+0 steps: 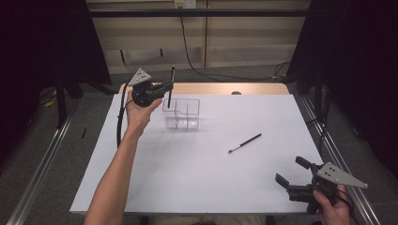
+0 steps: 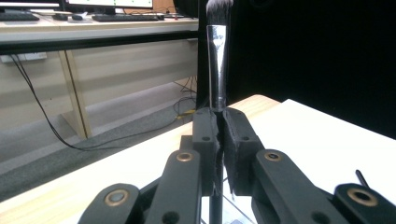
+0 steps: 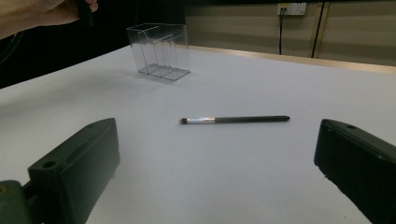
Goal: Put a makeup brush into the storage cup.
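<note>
My left gripper (image 1: 165, 87) is shut on a black makeup brush (image 1: 171, 84) and holds it upright, bristles up. The handle's lower end hangs at the back left corner of a clear acrylic organizer (image 1: 182, 114). In the left gripper view the jaws (image 2: 219, 119) pinch the brush's silver ferrule (image 2: 216, 60). A second, thinner brush (image 1: 244, 143) lies flat on the white table to the right of the centre. My right gripper (image 1: 293, 172) stands open near the front right corner, with nothing between its jaws. Its own view has that gripper (image 3: 219, 144) facing the lying brush (image 3: 233, 119) and the organizer (image 3: 159, 51).
The white tabletop (image 1: 197, 178) has a wooden strip (image 1: 220, 88) along its far edge. Metal rails (image 1: 42, 159) run along both sides of the table. Cables lie on the floor behind. The person's left hand (image 3: 42, 11) shows beyond the organizer.
</note>
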`<state>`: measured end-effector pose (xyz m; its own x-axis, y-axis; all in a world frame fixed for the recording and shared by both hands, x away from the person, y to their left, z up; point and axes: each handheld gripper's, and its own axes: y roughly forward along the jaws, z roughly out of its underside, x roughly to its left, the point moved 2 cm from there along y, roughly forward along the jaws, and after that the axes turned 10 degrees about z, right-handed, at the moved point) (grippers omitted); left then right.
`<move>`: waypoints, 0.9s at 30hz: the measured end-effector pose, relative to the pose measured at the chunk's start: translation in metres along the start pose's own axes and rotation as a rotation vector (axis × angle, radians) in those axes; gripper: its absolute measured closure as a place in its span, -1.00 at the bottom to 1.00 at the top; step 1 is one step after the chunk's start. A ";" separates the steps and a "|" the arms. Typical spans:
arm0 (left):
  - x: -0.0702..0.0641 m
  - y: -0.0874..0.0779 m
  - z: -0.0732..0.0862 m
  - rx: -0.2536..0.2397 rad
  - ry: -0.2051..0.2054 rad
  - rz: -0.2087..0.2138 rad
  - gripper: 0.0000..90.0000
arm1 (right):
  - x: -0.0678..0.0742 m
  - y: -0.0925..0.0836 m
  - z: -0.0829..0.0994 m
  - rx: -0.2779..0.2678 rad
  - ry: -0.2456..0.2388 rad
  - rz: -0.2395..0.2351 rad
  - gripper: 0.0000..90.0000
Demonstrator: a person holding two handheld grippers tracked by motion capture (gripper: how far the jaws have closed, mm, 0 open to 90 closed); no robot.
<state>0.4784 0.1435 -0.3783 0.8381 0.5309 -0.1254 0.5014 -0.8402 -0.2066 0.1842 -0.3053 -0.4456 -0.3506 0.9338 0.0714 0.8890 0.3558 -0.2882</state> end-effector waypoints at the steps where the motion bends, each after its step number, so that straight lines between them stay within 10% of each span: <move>1: 0.001 0.000 0.002 0.003 -0.006 0.002 0.87 | 0.000 0.000 0.000 0.001 -0.001 0.000 -1.00; 27: 0.001 0.005 0.031 0.044 -0.033 -0.007 0.87 | 0.000 0.000 0.000 0.001 0.000 -0.001 -1.00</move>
<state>0.4753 0.1434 -0.4099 0.8265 0.5409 -0.1557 0.4969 -0.8311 -0.2496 0.1838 -0.3057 -0.4457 -0.3518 0.9333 0.0721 0.8881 0.3571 -0.2893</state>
